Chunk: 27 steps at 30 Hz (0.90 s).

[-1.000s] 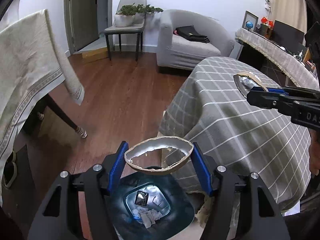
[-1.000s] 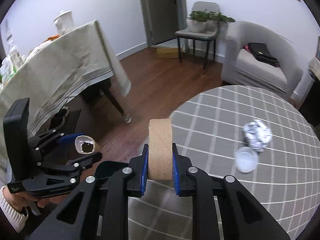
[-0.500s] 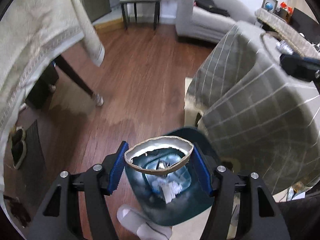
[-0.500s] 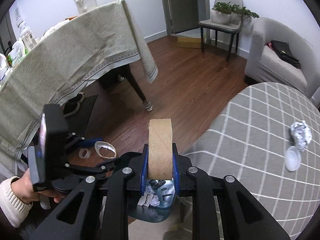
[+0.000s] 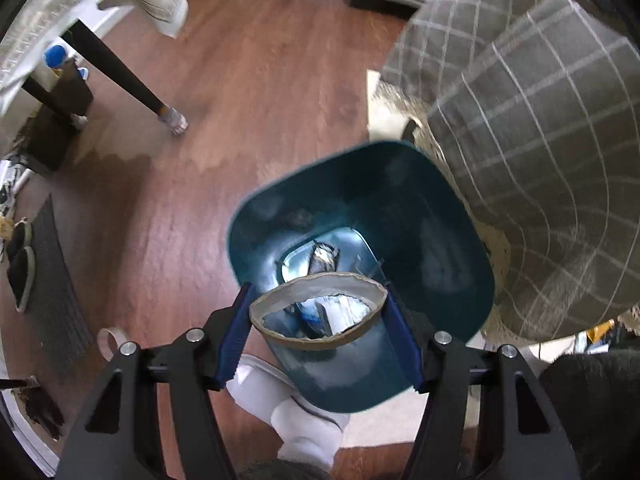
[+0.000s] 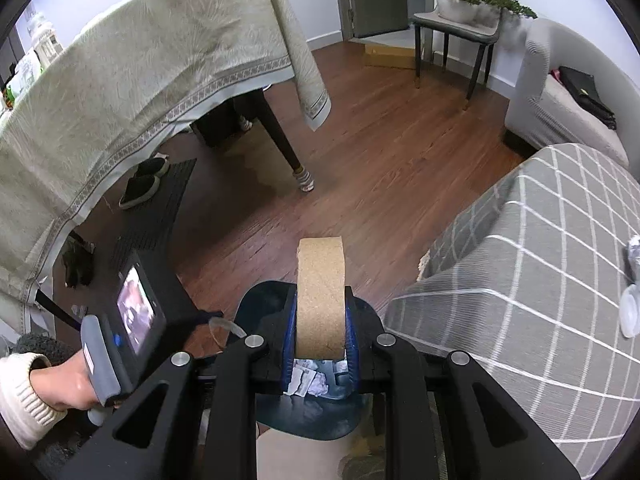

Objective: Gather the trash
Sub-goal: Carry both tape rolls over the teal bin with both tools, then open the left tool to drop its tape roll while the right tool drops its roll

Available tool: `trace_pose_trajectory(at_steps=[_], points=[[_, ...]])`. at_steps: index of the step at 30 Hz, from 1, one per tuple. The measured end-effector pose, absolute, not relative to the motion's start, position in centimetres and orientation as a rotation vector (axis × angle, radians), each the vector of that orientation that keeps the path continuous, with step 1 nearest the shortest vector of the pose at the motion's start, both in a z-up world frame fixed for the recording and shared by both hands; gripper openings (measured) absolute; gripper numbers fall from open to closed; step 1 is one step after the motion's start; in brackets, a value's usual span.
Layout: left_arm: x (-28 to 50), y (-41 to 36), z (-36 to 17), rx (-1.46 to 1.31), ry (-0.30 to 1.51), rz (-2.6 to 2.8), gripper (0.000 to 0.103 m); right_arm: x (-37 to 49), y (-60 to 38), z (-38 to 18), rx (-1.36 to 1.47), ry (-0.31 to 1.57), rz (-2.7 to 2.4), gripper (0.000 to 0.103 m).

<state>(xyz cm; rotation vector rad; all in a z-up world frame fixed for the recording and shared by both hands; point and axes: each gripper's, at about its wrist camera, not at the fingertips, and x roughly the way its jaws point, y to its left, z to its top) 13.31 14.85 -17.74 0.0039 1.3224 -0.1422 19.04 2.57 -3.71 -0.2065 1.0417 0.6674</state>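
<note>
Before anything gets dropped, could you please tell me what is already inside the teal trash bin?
The teal trash bin holds crumpled white paper scraps and a silvery wrapper at its bottom. The cardboard ring in the left hand-held gripper covers part of the contents.

My way down into the bin (image 5: 436, 216) looks open; the checked table (image 5: 540, 128) crowds, maybe touches, its right rim.

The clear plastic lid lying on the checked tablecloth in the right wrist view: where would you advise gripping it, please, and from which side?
Probably by the rim. The clear plastic lid lies flat on the checked tablecloth, so its raised edge is the only part that thin tongs could pinch. Come from above with one finger inside the rim, one outside, on the side away from the crumpled foil lying just beyond it.
</note>
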Motion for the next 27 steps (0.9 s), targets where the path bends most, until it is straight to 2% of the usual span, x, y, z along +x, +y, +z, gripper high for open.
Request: trace_pose_trajectory(at_steps=[5, 7, 11, 16, 21, 27], points=[[12.6, 14.8, -18.9, 0.013, 1.354, -0.166, 0.066, 19.1, 3.8, -4.9, -0.226, 1.072, 0.676, 0.021], [12.4, 14.7, -18.9, -0.002, 1.356, -0.195, 0.071, 19.1, 4.0, -5.3, -0.23, 1.082, 0.678, 0.021], [12.2, 15.0, -17.7, 0.008, 1.312, -0.209, 0.077, 19.2, 4.4, -6.0, -0.235, 1.098, 0.677, 0.021], [12.2, 16.1, -16.0, 0.013, 1.259, -0.171, 0.078, 19.3, 5.2, -7.4, -0.247, 1.129, 0.679, 0.021], [12.5, 17.9, -12.9, -0.008, 1.161, -0.13, 0.073, 18.9, 6.3, -9.3, -0.278, 1.169, 0.679, 0.021], [12.9, 20.3, -8.8, -0.088, 1.048, -0.083, 0.059, 17.9, 7.9, -12.1, -0.317, 1.214, 0.697, 0.021]])
